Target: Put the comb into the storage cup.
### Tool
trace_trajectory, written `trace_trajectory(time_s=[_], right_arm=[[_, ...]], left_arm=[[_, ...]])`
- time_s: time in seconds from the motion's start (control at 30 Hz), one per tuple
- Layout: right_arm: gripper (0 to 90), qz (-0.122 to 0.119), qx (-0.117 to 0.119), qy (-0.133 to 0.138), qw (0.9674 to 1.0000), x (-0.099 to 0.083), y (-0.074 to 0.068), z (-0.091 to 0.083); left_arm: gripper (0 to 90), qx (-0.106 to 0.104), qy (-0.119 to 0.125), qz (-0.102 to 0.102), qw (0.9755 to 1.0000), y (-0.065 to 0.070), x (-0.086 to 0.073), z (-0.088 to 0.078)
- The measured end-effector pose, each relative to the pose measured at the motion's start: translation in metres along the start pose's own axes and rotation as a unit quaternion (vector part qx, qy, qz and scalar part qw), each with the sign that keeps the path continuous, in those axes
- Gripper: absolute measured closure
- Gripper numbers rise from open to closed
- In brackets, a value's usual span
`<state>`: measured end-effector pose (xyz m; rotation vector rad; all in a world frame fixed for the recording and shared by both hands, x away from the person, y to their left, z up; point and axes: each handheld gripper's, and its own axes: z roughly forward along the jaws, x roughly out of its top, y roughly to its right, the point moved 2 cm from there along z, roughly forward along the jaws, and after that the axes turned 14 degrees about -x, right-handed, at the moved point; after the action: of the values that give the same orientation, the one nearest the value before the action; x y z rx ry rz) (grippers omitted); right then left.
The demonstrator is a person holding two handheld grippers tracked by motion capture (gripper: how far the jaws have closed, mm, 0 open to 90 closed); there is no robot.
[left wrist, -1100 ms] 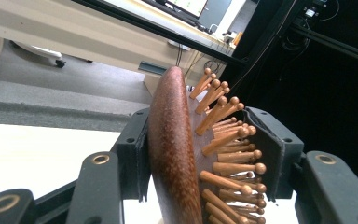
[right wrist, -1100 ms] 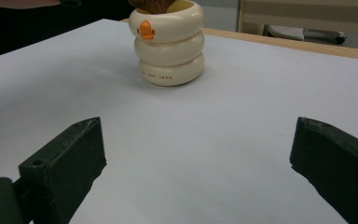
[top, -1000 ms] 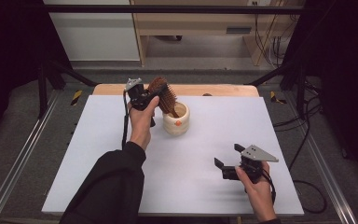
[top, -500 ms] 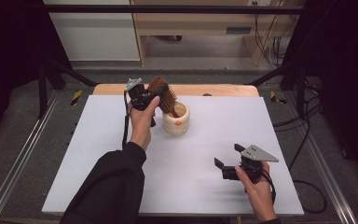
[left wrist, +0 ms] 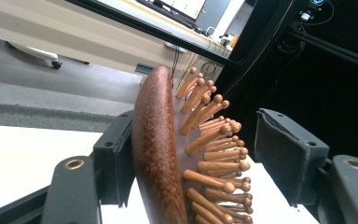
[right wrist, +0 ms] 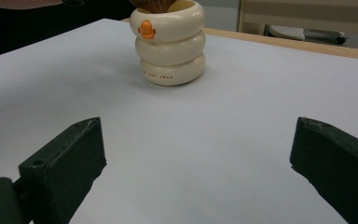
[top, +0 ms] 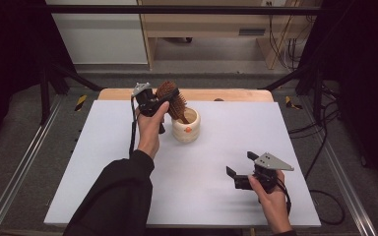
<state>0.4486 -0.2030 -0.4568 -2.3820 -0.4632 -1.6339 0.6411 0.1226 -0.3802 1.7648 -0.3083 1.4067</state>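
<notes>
Left gripper (left wrist: pixel 200 154) jaws opening around the hairbrush (left wrist: pixel 161 154): one pad now standing clear of the bristles.

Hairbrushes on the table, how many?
1. The wooden hairbrush stands handle-down in the cream ringed cup near the table's far edge, its head between the left gripper's jaws. Nothing else looks like a brush; the cup's inside is partly hidden.

My cream ringed ceramic cup (top: pixel 186 129) stands on the white surface (top: pixel 103 162) near the middle of its far edge. The brown wooden hairbrush (top: pixel 171 98) stands in that cup, leaning toward the far left corner. My left hand-held gripper (top: pixel 158 101) flanks the brush head, just left of the cup. My right hand-held gripper (top: pixel 238 169) sits near the near right corner, well apart from the cup.
</notes>
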Motion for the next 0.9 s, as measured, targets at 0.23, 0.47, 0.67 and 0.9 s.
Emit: trace_trajectory(time_s=[0.23,0.47,0.67,0.9], right_arm=[[3.5,0.0,0.0,0.0,1.0,0.0,0.0001,-0.0001],[3.5,0.0,0.0,0.0,1.0,0.0,0.0,0.0001],[3.5,0.0,0.0,-0.001,1.0,-0.0002,-0.0003,0.0004],[3.5,-0.001,0.0,-0.001,1.0,-0.0002,-0.0006,0.0005]], left_arm=[[25.1,0.004,0.001,-0.001,1.0,0.0,0.0005,-0.0009],[18.6,0.008,-0.001,-0.003,1.0,0.0,0.0006,-0.0014],[14.5,0.009,-0.002,-0.003,1.0,0.0009,0.0003,-0.0011],[11.0,0.012,0.001,0.002,0.9999,0.0016,0.0006,-0.0014]])
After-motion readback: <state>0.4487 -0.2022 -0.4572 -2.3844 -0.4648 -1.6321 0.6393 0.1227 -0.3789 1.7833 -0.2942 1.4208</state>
